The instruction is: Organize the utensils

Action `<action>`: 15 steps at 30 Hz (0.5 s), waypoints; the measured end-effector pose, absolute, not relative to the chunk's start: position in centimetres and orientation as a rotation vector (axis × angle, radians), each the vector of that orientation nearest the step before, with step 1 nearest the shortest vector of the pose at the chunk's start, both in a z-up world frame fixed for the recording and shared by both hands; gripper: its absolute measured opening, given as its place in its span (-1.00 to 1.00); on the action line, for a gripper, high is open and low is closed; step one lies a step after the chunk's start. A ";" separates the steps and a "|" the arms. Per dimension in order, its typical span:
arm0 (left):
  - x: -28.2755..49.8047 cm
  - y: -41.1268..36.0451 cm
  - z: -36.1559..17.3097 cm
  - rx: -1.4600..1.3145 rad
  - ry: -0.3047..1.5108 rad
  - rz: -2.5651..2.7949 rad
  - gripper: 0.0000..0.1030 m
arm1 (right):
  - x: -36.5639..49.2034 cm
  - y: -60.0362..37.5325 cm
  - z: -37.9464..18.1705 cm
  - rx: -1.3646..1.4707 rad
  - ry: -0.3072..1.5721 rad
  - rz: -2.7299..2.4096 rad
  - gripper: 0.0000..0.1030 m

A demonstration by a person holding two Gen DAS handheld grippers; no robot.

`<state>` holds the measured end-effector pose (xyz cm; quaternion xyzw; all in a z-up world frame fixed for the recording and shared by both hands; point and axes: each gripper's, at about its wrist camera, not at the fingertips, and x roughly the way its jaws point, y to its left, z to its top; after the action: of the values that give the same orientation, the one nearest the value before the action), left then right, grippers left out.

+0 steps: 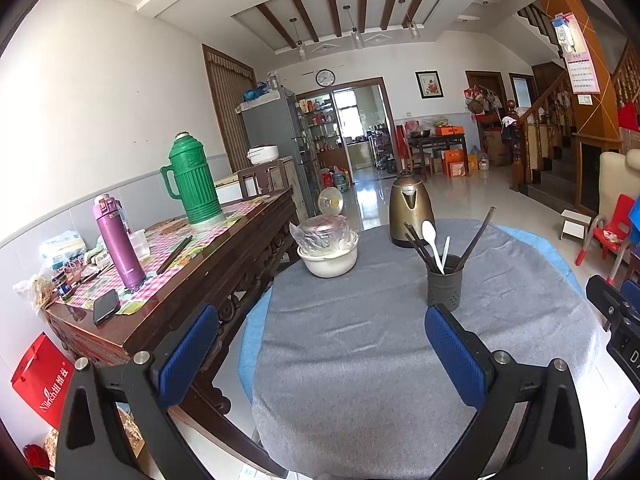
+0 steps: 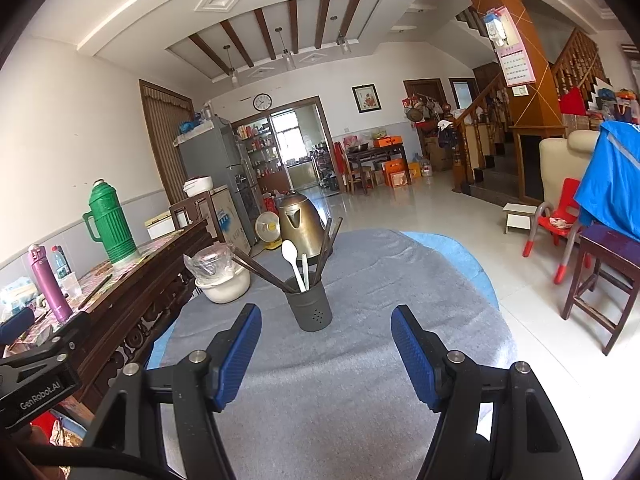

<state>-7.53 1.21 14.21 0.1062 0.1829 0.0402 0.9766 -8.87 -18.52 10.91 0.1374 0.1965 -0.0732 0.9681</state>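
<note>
White walls [image 2: 60, 128] with a grey lower band enclose a glossy pale tiled floor [image 2: 460, 216]. A dark carved sideboard [image 1: 224, 256] stands at nine o'clock, a wooden staircase [image 2: 492, 128] at two, and a bright kitchen doorway [image 1: 352, 120] at twelve under a wall clock [image 1: 325, 77].

Left claw [image 1: 322, 332] agape — right claw [image 2: 326, 330] agape, both empty.

White lettering on the red paper bag [image 1: 42, 380], on the floor by the near corner of the wooden sideboard, reads "Nin" then unclear characters. The left gripper's black body [image 2: 38, 392] carries "GenRobot.AI". The right gripper's black body [image 1: 628, 344] shows only "D".
</note>
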 end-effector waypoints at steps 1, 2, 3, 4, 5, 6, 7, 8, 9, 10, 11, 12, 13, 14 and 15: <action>-7.5 1.2 14.2 0.214 0.369 0.083 0.99 | -8.9 -18.6 11.0 0.277 0.395 -0.148 0.37; -7.6 1.2 14.1 0.214 0.368 0.083 0.99 | -9.0 -18.6 11.0 0.275 0.392 -0.148 0.37; -7.6 1.2 14.1 0.214 0.368 0.083 0.99 | -9.0 -18.5 11.0 0.274 0.391 -0.147 0.37; -7.6 1.2 14.1 0.214 0.368 0.083 0.99 | -9.0 -18.5 11.0 0.274 0.389 -0.146 0.37; -7.6 1.2 14.1 0.213 0.369 0.083 0.99 | -9.0 -18.5 11.0 0.276 0.388 -0.145 0.37; -7.6 1.2 14.1 0.213 0.369 0.082 0.99 | -9.0 -18.5 11.0 0.276 0.387 -0.145 0.37; -7.6 1.2 14.1 0.214 0.369 0.082 0.99 | -9.0 -18.5 11.0 0.276 0.387 -0.145 0.37; -7.6 1.2 14.1 0.214 0.369 0.082 0.99 | -9.0 -18.5 11.1 0.275 0.386 -0.145 0.37; -7.6 1.2 14.1 0.214 0.369 0.082 0.99 | -9.2 -18.4 11.0 0.275 0.383 -0.145 0.37; -7.6 1.2 14.1 0.214 0.369 0.082 0.99 | -9.1 -18.5 11.0 0.274 0.383 -0.146 0.37; -7.6 1.2 14.1 0.214 0.369 0.082 0.99 | -9.2 -18.4 11.0 0.270 0.383 -0.147 0.37; -7.6 1.2 14.1 0.214 0.370 0.080 0.99 | -9.2 -18.4 11.1 0.269 0.382 -0.148 0.37; -7.6 1.2 14.1 0.213 0.369 0.080 0.99 | -9.2 -18.4 11.0 0.270 0.382 -0.147 0.37; -7.7 1.2 14.0 0.213 0.370 0.079 0.99 | -9.2 -18.4 11.1 0.268 0.383 -0.147 0.37; -7.7 1.2 14.0 0.213 0.370 0.079 0.99 | -9.2 -18.4 11.1 0.268 0.385 -0.146 0.37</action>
<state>-7.66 1.17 14.00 0.1057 0.1835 0.0390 0.9765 -9.22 -18.36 11.07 0.1325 0.1907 -0.0721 0.9700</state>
